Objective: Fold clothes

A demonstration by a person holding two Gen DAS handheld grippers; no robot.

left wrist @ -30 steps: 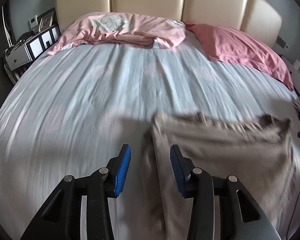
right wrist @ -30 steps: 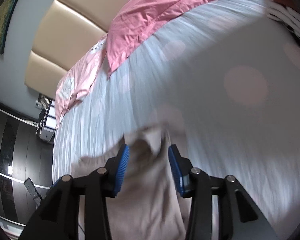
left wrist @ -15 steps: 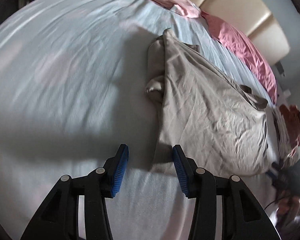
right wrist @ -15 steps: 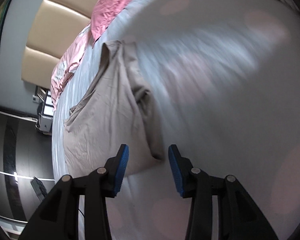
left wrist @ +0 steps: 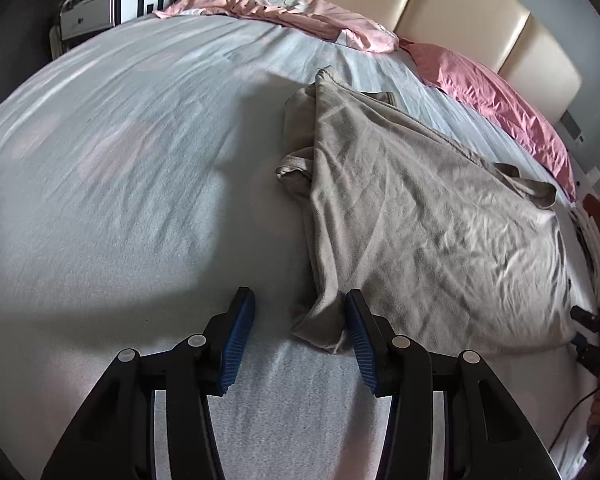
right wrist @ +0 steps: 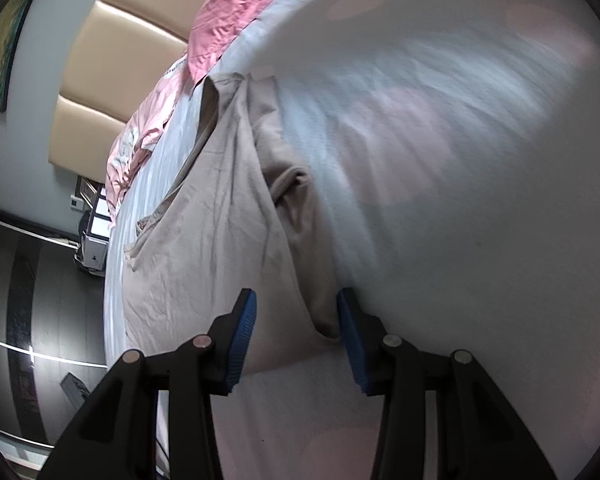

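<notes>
In my left wrist view the upper left holds a silver box (left wrist: 85, 16) beside a black-and-white framed panel (left wrist: 142, 2); whatever is printed there is too small to read. Below spreads the pale blue bedsheet (left wrist: 132, 184), soft and finely ribbed. My left gripper (left wrist: 298, 332) sits at bottom centre, its ridged blue pads parted around a corner of the beige shirt (left wrist: 412, 216) (the fabric touches the right pad only, not clamped). The shirt is thin, creased knit, lying flat across the centre right. Along the top lie pink pillows (left wrist: 496, 100) against a cream padded headboard (left wrist: 460, 12).

In my right wrist view the shirt (right wrist: 204, 232) fills the centre left, and my right gripper (right wrist: 296, 320) stands half open over its lower hem corner, gripping nothing.
</notes>
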